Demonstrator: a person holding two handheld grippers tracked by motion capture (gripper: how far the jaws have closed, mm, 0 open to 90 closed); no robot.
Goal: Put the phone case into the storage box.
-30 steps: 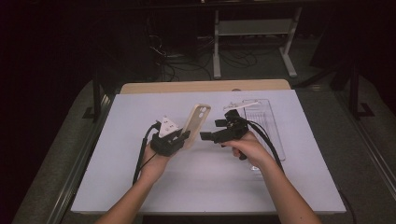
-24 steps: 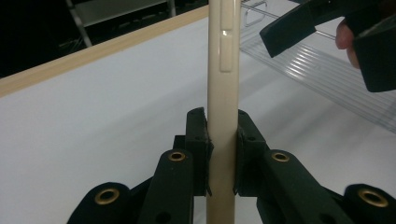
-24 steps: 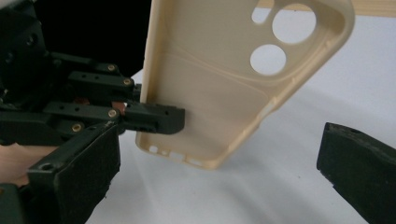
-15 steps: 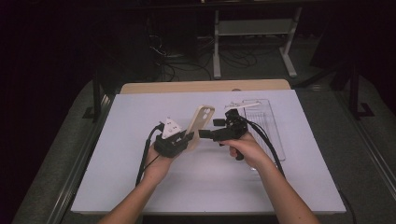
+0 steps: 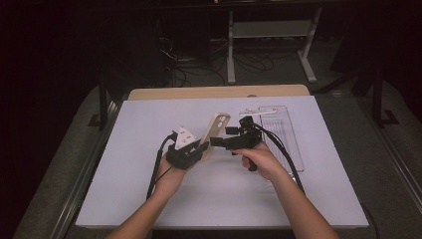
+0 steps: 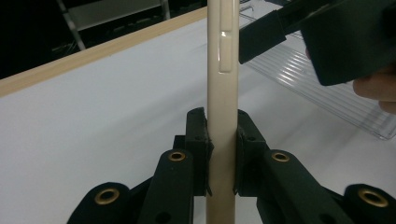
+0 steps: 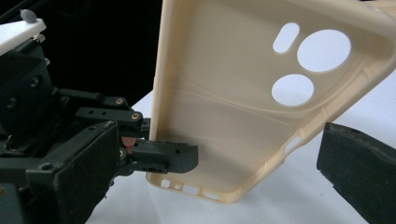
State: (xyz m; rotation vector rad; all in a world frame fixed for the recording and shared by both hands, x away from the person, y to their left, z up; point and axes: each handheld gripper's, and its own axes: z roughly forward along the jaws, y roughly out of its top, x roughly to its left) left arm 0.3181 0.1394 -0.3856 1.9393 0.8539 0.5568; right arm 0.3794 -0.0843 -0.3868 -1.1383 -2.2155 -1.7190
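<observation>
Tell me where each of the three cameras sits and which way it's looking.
High view: above the person's side, looking forward and down on the white table; both forearms, left gripper, right gripper.
Left gripper view: on the left gripper, along jaws clamped on the case's edge.
Right gripper view: on the right gripper, jaws apart, facing the case's inside.
Shared: the beige phone case.
</observation>
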